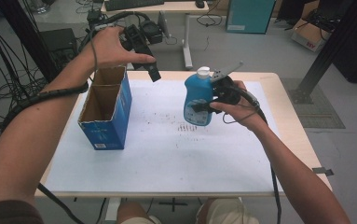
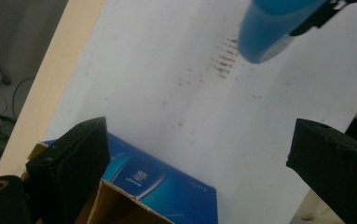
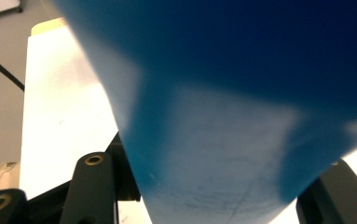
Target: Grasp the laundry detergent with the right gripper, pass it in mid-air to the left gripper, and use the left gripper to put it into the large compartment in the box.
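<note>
**Blue bottle held above the table, open box waiting at the left**

The right gripper (image 1: 203, 106) is clenched on a blue plastic bottle (image 1: 197, 100) with a white cap (image 1: 203, 72), holding it upright and clear of the white tabletop (image 1: 167, 154). The jaws press on the bottle's lower body from the side, and in the right gripper view the blue wall of the bottle (image 3: 241, 116) sits between the two black jaws. Below the bottle, a patch of small brown specks (image 1: 187, 127) marks the table surface.

The left gripper (image 1: 152, 69) hangs above the far left part of the table, its jaws spread wide with nothing between them. It is just above and beyond a blue cardboard box (image 1: 107, 120) that stands on the table with its top flaps open. In the left gripper view the box's blue side (image 2: 162, 184) lies between the jaws lower down, and the bottle's rounded bottom (image 2: 264, 37) shows farther off, well apart from the box.
</note>
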A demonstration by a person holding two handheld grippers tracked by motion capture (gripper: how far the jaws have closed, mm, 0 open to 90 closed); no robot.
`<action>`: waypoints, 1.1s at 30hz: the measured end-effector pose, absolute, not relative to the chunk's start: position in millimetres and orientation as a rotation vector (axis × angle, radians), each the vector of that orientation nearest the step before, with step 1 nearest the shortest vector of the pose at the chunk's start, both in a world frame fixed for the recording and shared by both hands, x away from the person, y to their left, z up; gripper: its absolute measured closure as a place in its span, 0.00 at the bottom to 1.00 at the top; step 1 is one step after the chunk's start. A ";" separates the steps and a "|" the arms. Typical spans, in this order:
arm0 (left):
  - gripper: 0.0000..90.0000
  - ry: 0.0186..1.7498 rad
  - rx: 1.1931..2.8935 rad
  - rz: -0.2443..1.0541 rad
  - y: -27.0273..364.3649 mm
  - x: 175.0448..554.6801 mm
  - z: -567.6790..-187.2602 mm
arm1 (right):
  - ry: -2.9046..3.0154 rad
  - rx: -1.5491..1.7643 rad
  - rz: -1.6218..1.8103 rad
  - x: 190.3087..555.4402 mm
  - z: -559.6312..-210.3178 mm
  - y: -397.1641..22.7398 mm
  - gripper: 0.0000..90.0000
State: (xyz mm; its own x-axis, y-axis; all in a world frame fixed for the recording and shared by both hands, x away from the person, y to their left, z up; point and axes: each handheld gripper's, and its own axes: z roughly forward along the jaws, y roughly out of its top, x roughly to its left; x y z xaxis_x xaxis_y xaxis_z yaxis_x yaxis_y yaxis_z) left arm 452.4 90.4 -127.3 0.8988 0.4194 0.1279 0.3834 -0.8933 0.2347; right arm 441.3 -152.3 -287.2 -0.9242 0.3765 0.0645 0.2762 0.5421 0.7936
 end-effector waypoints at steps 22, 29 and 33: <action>0.06 0.303 3.020 0.128 65.5 436.9 -132.1 | 2.761 0.236 1.362 452.6 -277.2 -68.4 0.49; 0.06 0.271 3.047 0.097 61.1 430.0 -140.2 | 2.773 0.174 1.388 445.9 -279.0 -54.8 0.49; 0.06 0.259 3.046 0.083 60.2 427.1 -142.5 | 2.765 0.149 1.395 443.2 -277.4 -51.3 0.49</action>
State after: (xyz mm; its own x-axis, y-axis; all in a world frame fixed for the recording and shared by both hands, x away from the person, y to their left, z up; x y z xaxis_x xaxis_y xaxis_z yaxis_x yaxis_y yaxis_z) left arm 427.1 60.2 -142.5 0.9842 0.1709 0.0471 0.1663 -0.9822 0.0873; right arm 443.2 -51.3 -277.4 -0.9946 0.1040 0.0069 0.0673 0.5909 0.8039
